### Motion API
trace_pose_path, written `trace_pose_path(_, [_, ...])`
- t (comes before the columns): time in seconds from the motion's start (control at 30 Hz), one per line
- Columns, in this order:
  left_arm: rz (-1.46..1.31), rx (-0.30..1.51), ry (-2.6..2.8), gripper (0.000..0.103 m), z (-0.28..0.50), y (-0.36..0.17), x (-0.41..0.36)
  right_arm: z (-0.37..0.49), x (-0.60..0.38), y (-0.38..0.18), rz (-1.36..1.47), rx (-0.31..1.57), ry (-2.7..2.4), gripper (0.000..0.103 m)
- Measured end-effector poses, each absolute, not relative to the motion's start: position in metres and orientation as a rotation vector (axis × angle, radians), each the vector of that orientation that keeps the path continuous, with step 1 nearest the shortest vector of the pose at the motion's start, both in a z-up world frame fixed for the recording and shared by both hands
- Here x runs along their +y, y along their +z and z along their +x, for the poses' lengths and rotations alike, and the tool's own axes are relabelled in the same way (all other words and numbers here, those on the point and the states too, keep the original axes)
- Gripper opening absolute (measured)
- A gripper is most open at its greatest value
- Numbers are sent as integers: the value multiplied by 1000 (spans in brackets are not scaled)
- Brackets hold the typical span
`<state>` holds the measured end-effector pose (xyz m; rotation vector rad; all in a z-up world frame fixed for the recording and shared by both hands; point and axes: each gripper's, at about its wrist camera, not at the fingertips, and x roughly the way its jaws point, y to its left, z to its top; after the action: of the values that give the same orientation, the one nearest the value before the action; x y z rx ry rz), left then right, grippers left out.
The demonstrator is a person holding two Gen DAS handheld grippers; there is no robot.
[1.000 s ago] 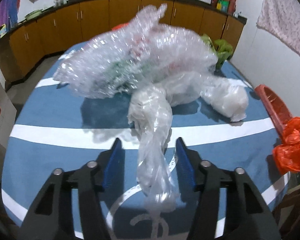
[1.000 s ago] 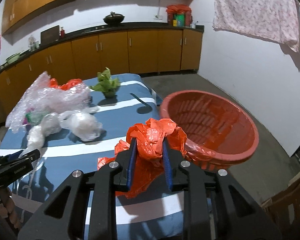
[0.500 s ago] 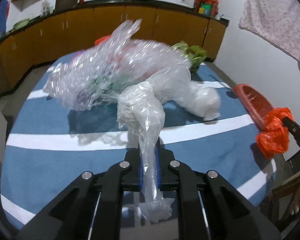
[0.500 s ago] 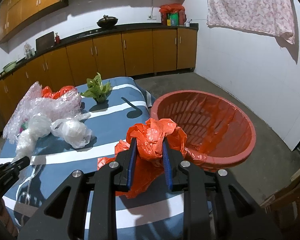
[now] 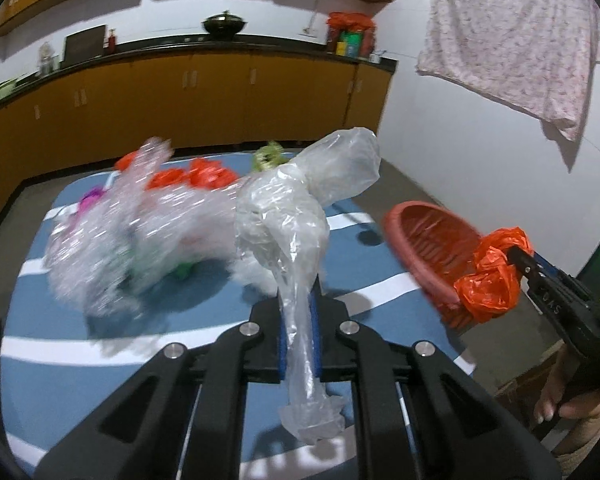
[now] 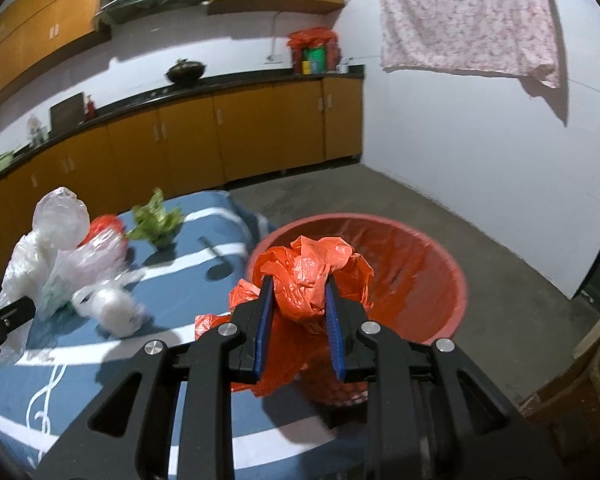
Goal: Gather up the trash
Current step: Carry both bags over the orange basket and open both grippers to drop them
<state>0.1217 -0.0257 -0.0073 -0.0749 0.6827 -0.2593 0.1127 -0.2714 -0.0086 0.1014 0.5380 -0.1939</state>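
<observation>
Clear plastic bag [image 5: 296,248]: twisted neck pinched between your left gripper [image 5: 299,344] jaws, bulk ballooning up ahead of them and dragging at the bubble wrap [image 5: 140,236] just left of it. Lift until the bag hangs clear of that pile, or it will likely tow the wrap off the table [image 5: 80,344].

Orange bag [image 6: 308,276]: crumpled, clenched in your right gripper [image 6: 298,320] jaws, directly short of the red basket [image 6: 440,276], whose near rim lies just beyond the jaw tips. Carry it past that rim before releasing.

Room: open floor right of the basket; table edge lies under the right jaws. Bring the left load rightward across the table.
</observation>
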Motion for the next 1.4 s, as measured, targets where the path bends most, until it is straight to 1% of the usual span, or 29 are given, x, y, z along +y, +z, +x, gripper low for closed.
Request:
trace_pose_path(0.3, [-36, 685, -408, 10, 159, -8, -102, 131, -325, 5, 115, 493, -309, 25])
trace_pose_path(0.57, [6, 718, -517, 10, 196, -26, -173, 154, -355, 2, 142, 486, -351, 25])
trace_pose_path(0.93, [13, 779, -587, 10, 231, -51, -215, 172, -382, -9, 200, 486, -386, 25])
trace_pose_path(1.0, [10, 790, -604, 12, 236, -53, -223, 174, -384, -8, 211, 484, -379, 26])
trace_pose_path(1.03, [10, 792, -605, 15, 237, -54, -224, 176, -384, -9, 218, 485, -375, 27])
trace_pose_path(1.07, [7, 793, -604, 23, 238, -55, -226, 176, -384, -9, 229, 486, -363, 33])
trace_pose_path(1.1, [4, 795, -605, 28, 238, -56, -226, 176, -385, -9, 239, 486, -354, 36])
trace_pose_path(1.13, [2, 795, -603, 37, 238, -58, -224, 177, -386, -9, 242, 484, -350, 44])
trace_pose_path(1.17, [-1, 795, -597, 41, 238, -58, -223, 177, -388, -8, 241, 481, -350, 52])
trace_pose_path(1.23, [-7, 799, -588, 44, 238, -60, -219, 173, -389, -7, 239, 472, -356, 58])
trace_pose_path(1.3, [-12, 806, -572, 48, 239, -60, -214, 168, -391, -7, 247, 469, -368, 62])
trace_pose_path(1.33, [-18, 808, -564, 50, 239, -60, -210, 165, -393, -7, 251, 468, -374, 66])
trace_pose_path(1.37, [-25, 806, -555, 53, 238, -58, -205, 164, -394, -6, 252, 467, -380, 73])
trace_pose_path(1.4, [-31, 796, -540, 59, 236, -56, -197, 160, -394, -6, 246, 461, -389, 76])
